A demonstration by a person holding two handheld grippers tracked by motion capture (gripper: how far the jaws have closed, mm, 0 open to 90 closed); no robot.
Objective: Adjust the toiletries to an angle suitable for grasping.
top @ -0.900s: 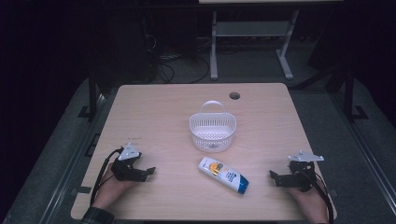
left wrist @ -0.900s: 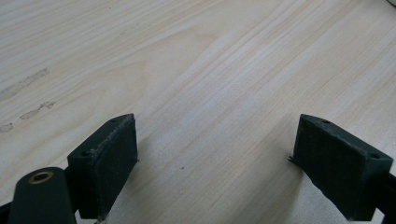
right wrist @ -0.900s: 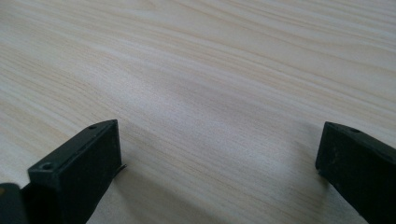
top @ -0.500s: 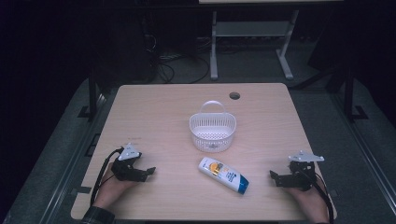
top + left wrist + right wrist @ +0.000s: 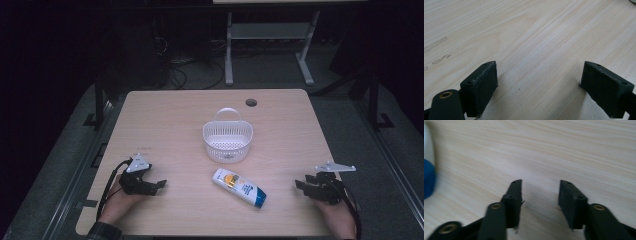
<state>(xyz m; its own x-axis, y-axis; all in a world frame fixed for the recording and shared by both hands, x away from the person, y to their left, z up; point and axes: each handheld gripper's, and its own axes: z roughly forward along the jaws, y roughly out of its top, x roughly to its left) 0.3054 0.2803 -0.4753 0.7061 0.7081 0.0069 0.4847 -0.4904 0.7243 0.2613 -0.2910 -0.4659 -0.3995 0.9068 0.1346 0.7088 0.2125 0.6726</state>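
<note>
A white bottle [image 5: 239, 187] with an orange label and a blue cap lies on its side at the front middle of the wooden table [image 5: 165, 125]. Behind it stands a white perforated basket [image 5: 227, 150] with a handle. My left gripper [image 5: 160, 184] rests at the front left, pointing right; its jaws [image 5: 539, 72] are wide open over bare wood. At the front right, my right gripper [image 5: 299, 185] points left toward the bottle. Its jaws [image 5: 540, 187] are partly open with nothing between them. The bottle's blue cap [image 5: 427, 180] shows at the left edge of the right gripper view.
A round cable hole [image 5: 251, 102] sits near the table's far edge. Beyond the table, the white legs of another desk [image 5: 229, 50] and some cables stand on a dark floor. Bare wood lies between each gripper and the bottle.
</note>
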